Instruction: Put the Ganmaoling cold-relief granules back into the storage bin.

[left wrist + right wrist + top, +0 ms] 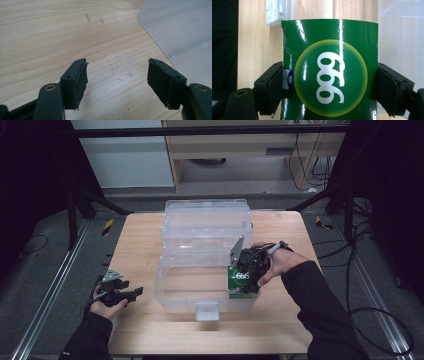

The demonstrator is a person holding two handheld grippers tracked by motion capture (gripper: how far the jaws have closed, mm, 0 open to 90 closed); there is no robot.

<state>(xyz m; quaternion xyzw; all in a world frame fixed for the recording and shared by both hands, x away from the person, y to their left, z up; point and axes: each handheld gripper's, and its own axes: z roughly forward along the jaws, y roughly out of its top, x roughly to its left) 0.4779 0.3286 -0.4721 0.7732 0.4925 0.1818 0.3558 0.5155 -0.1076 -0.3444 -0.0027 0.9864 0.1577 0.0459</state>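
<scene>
A glossy green box with a white "999" in a yellow-green circle is at the front right corner of a clear plastic bin. My right gripper reaches down into that corner. In the right gripper view its two black pads press the box's left and right sides, so the right gripper is shut on it. I cannot tell whether the box rests on the bin's floor. My left gripper lies low over the wooden table left of the bin, and the left gripper is open with bare wood between its jaws.
The bin has a white latch on its front wall, also seen as the latch. The bin's frosted side stands close to the right of the left gripper. Dark floor, rails and cables surround the table.
</scene>
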